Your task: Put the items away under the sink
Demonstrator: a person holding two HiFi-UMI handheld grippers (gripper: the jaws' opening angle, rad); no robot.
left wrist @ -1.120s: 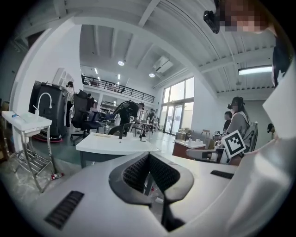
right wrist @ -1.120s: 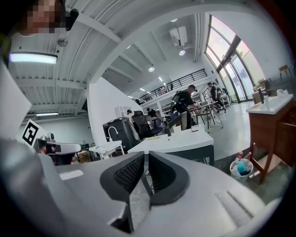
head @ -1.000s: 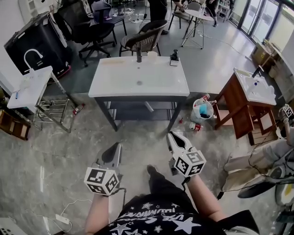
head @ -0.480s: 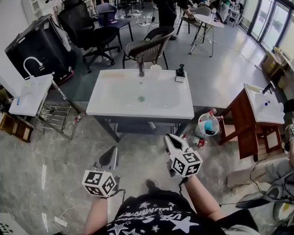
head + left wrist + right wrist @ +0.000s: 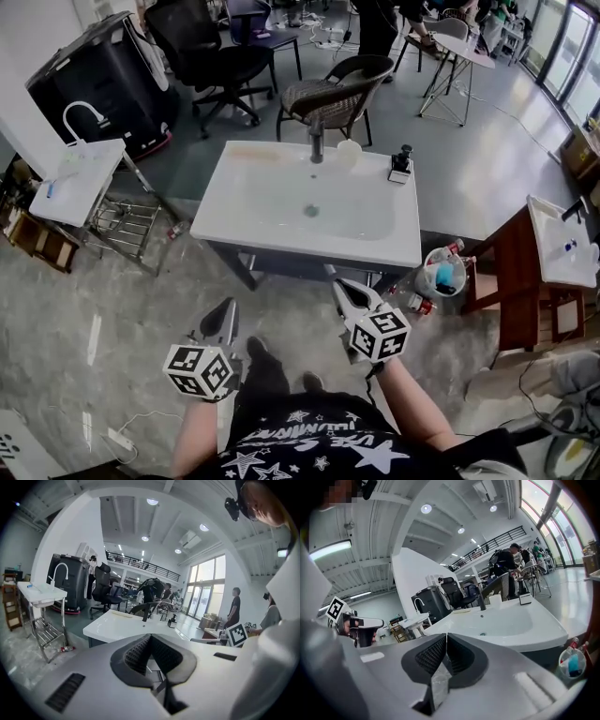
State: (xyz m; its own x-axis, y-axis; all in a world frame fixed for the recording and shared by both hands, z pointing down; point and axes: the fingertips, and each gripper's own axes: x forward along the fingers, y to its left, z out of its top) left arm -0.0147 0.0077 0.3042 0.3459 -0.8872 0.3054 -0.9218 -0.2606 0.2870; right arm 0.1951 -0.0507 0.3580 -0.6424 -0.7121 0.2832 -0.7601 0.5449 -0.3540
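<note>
A white sink [image 5: 281, 211] on a dark frame stands ahead of me, with a faucet [image 5: 316, 141], a white cup [image 5: 349, 155] and a small black item [image 5: 401, 161] along its back edge. To the right of the sink's foot a clear bucket [image 5: 441, 277] with a blue thing inside sits on the floor, with bottles [image 5: 419, 302] beside it. My left gripper [image 5: 229, 309] is shut and empty, short of the sink's front edge. My right gripper [image 5: 339, 285] is shut and empty too, its tip close to that edge. The right gripper view shows the basin [image 5: 511, 620] and the bucket [image 5: 572, 663].
A small white sink on a wire stand [image 5: 80, 178] is at the left, a wooden sink stand [image 5: 553, 272] at the right. Chairs [image 5: 333, 94], a black machine [image 5: 94, 80] and people stand behind the sink. A cable [image 5: 131, 431] lies on the floor by my left foot.
Both grippers have come forward toward the sink, which now looms larger and nearer in the head view. Both stay shut and empty.
</note>
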